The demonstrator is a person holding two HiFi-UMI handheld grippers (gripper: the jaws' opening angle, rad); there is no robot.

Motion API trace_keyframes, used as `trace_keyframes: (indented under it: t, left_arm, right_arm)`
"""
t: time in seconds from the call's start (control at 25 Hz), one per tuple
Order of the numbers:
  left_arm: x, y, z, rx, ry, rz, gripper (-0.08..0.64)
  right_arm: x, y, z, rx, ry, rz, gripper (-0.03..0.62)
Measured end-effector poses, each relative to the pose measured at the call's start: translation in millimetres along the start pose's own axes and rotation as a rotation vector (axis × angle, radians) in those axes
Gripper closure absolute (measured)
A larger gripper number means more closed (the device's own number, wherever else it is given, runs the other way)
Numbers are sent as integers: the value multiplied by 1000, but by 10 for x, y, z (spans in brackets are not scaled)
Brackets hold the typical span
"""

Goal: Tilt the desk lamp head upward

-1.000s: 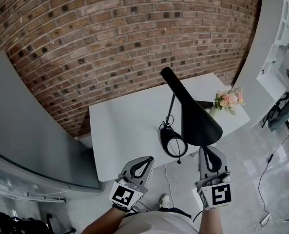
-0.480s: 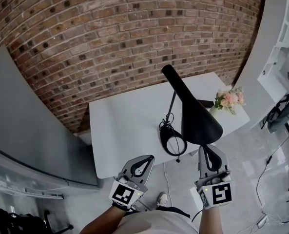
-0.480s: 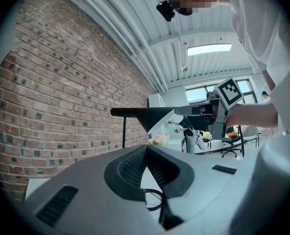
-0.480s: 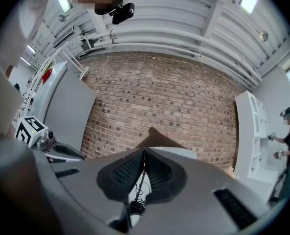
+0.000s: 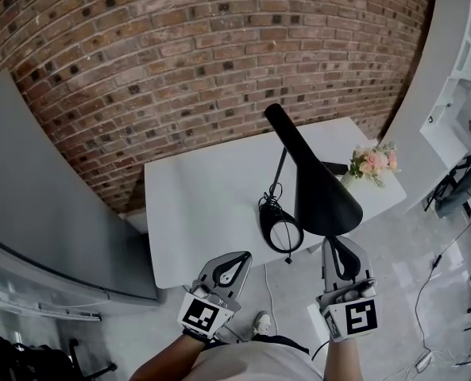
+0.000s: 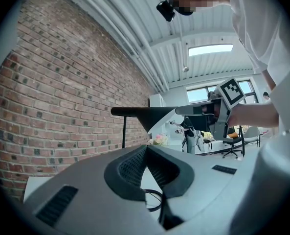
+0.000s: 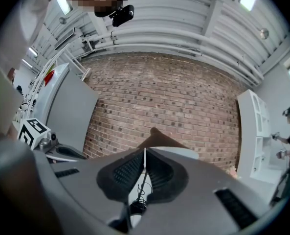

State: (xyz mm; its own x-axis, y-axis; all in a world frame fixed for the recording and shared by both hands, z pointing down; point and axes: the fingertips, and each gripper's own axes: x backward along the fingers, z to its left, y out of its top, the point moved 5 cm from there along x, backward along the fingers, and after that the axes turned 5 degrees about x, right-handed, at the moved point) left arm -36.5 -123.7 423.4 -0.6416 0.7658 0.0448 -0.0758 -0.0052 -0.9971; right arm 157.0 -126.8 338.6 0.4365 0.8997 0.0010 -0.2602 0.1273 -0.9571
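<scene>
The lamp head [image 5: 318, 189] is hanging over the front edge of the white table [image 5: 195, 213], its long cone sloping down toward the person. The right gripper [image 5: 335, 243] is meeting its wide lower rim from below, fingers seemingly pinching that thin edge. The left gripper [image 5: 239, 259] is waiting farther off, fingers pressed together on nothing. A brick wall [image 5: 179, 54] is rising behind.
</scene>
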Motion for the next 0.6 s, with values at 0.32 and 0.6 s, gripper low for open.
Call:
trace_keyframes:
  t: [0.32, 0.6]
  left_arm:
    - [0, -19, -3, 3, 6, 2, 552]
    - [-7, -27, -20, 7, 7, 6, 552]
  right_arm:
    - [2, -12, 23, -9, 8, 1, 580]
    - [6, -22, 31, -18, 8, 11, 580]
